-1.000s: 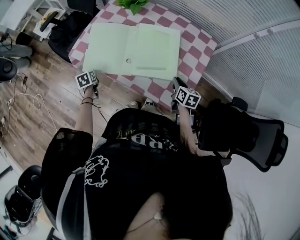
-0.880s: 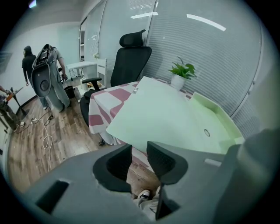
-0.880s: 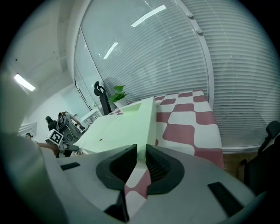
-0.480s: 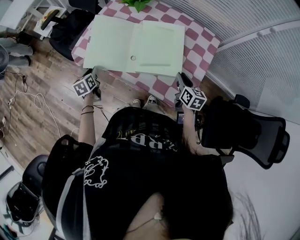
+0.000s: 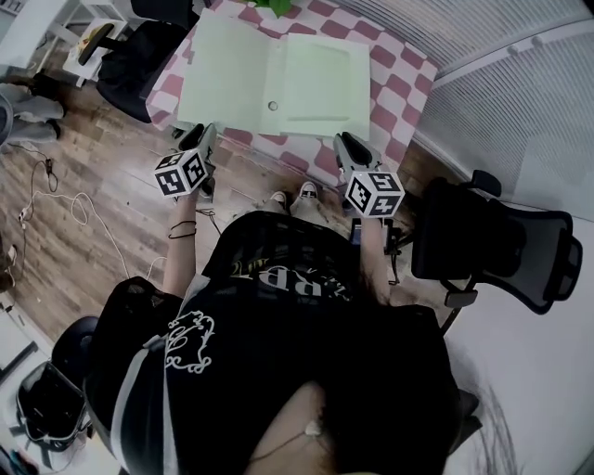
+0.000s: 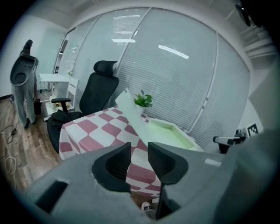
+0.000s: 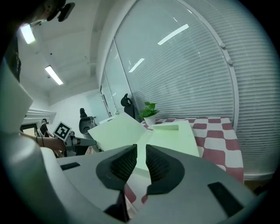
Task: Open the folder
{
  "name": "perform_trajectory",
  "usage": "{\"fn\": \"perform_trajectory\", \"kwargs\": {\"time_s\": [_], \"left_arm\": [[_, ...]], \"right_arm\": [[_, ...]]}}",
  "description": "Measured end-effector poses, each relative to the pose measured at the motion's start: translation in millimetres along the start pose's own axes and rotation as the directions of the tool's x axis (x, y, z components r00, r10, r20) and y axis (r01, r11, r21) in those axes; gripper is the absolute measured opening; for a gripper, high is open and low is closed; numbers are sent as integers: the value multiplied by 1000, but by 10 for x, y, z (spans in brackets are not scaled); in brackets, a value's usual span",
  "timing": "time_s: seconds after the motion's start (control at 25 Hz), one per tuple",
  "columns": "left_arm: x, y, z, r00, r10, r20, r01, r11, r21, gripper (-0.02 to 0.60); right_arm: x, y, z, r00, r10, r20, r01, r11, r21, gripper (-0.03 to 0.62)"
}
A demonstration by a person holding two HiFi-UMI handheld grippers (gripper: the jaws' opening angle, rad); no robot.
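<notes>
The pale green folder (image 5: 278,79) lies open on the pink-and-white checked table (image 5: 399,83). Its left flap (image 6: 130,113) stands tilted up off the table, and its right half (image 7: 173,138) lies flat. My left gripper (image 5: 202,141) hovers just off the table's near left corner, below the flap's edge. In the left gripper view its jaws stand apart with nothing between them (image 6: 139,148). My right gripper (image 5: 343,148) hovers at the near edge, below the folder's right half. Its jaws show a narrow empty gap (image 7: 141,149). Neither gripper touches the folder.
A potted plant (image 5: 267,7) stands at the table's far edge. One black office chair (image 5: 492,250) is at my right and another (image 5: 139,51) beside the table's left side. Cables (image 5: 56,199) lie on the wooden floor. White blinds (image 5: 501,111) run along the right.
Both grippers have risen and moved forward toward the table's near edge. The folder lies open as before.
</notes>
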State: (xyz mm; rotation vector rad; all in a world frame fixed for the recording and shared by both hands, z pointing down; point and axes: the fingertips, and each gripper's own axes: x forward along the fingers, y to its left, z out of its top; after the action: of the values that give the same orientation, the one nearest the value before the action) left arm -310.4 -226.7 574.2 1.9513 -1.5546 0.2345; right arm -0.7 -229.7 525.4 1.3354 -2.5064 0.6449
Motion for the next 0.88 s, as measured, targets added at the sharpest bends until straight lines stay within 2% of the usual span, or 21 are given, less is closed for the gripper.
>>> {"fn": "perform_trajectory", "kwargs": {"time_s": [0.24,0.4,0.56,0.68,0.88], "left_arm": [[-65,-440,-93,991,-135,-25,136,989,59,118],[-120,-699,-244,977,-206,-60,210,975,73,118],[-156,-943,-220,958,-285,-39,287,953,100,118],[-187,-1122,-172,945,-325,-15,324,935,145,118],[-226,-1430,-225,934,-356,-34,355,910,213,118]], "right_arm": [[-168,331,23,1000,-6,5,6,999,-38,57],[-249,429,82,1000,-12,17,13,999,-45,57],[-306,495,98,1000,-12,19,13,999,-53,57],[-386,512,66,1000,-15,10,15,998,-56,57],[-629,446,-17,1000,-25,13,26,999,-45,57]]}}
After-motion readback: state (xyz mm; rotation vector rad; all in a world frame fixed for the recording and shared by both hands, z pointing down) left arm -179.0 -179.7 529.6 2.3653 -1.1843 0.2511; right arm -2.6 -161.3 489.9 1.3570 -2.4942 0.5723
